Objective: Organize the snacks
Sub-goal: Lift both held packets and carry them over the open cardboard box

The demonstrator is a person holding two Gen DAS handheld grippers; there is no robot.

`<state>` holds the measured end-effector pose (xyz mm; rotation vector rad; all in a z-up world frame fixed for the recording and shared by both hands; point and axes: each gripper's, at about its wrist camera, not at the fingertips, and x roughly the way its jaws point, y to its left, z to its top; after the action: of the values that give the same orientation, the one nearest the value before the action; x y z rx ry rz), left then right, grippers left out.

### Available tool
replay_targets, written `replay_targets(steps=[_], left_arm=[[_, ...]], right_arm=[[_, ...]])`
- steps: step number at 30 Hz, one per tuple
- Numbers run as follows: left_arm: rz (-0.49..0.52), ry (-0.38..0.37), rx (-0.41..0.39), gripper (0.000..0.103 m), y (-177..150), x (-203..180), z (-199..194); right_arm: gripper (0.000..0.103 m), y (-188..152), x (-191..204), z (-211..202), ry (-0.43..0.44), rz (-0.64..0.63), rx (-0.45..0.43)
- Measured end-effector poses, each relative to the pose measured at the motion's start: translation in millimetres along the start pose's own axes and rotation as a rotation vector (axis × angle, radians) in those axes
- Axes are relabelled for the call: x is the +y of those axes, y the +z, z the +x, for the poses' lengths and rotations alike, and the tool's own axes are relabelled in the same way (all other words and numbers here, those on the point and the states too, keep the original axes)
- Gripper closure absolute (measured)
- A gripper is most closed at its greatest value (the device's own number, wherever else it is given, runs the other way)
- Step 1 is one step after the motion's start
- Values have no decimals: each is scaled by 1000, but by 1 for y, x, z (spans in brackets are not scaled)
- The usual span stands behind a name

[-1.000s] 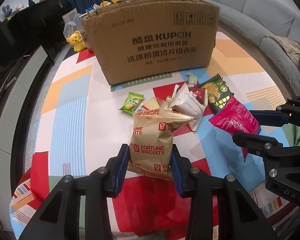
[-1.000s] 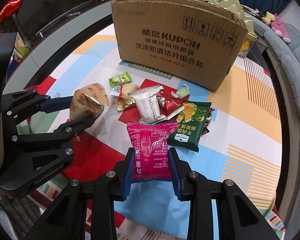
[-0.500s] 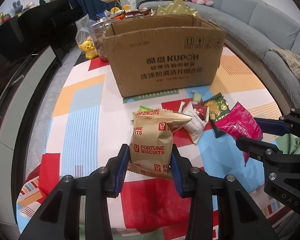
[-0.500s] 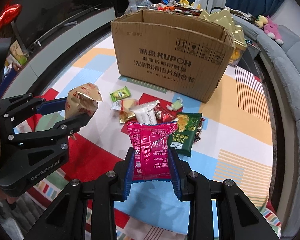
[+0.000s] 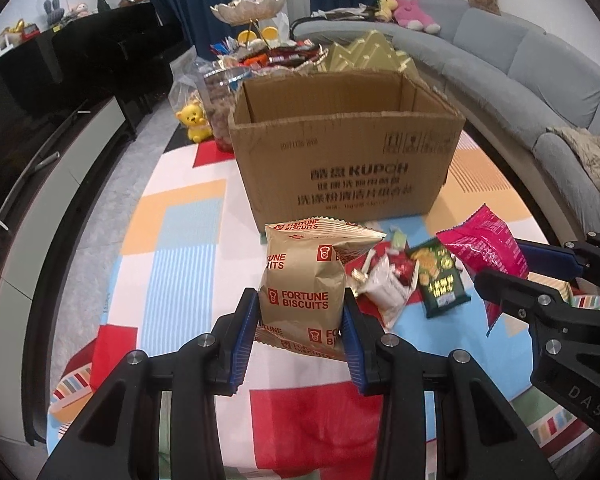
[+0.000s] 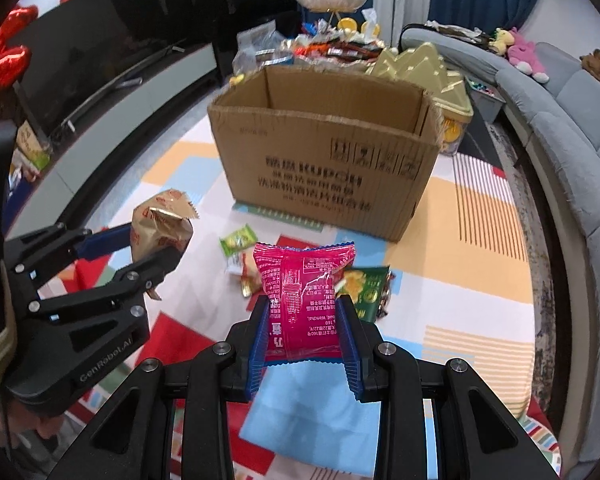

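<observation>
My left gripper [image 5: 300, 312] is shut on a tan Fortune Biscuits bag [image 5: 304, 284] and holds it above the table. It also shows in the right wrist view [image 6: 160, 228]. My right gripper [image 6: 304, 320] is shut on a pink snack packet [image 6: 304, 292], also seen at the right of the left wrist view [image 5: 484, 244]. An open cardboard box [image 5: 348, 168] stands ahead of both grippers, its inside visible from above [image 6: 328, 156]. Loose snacks lie between: a green packet [image 5: 440, 276], a white packet [image 5: 384, 292] and a small green candy [image 6: 238, 240].
The table has a colourful patchwork cloth [image 5: 180, 240]. Behind the box stand a gold box [image 6: 420, 68], a tiered snack tray [image 5: 252, 8] and a yellow bear toy [image 5: 194, 120]. A grey sofa [image 5: 540, 80] curves along the right; a dark TV cabinet [image 6: 100, 60] lies left.
Both grippers have risen with their packets; the box's open top now shows from above. The loose snacks on the table have not moved.
</observation>
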<state>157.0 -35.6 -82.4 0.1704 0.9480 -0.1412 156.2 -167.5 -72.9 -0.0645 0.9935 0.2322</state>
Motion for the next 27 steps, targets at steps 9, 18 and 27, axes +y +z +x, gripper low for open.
replay_targets(steps=[9,18,27], left_arm=[[-26,13,-52,63,32,5,-11],[-44,12,-99,63,70,9,-18],[-43,13,-122,63,99,9,-14]], right_arm=[[69,28,-7,-14,-23,27,-67],[69,57,-21,-23,-36,74,-123],[69,85,-31,-27,-50,99,-164]])
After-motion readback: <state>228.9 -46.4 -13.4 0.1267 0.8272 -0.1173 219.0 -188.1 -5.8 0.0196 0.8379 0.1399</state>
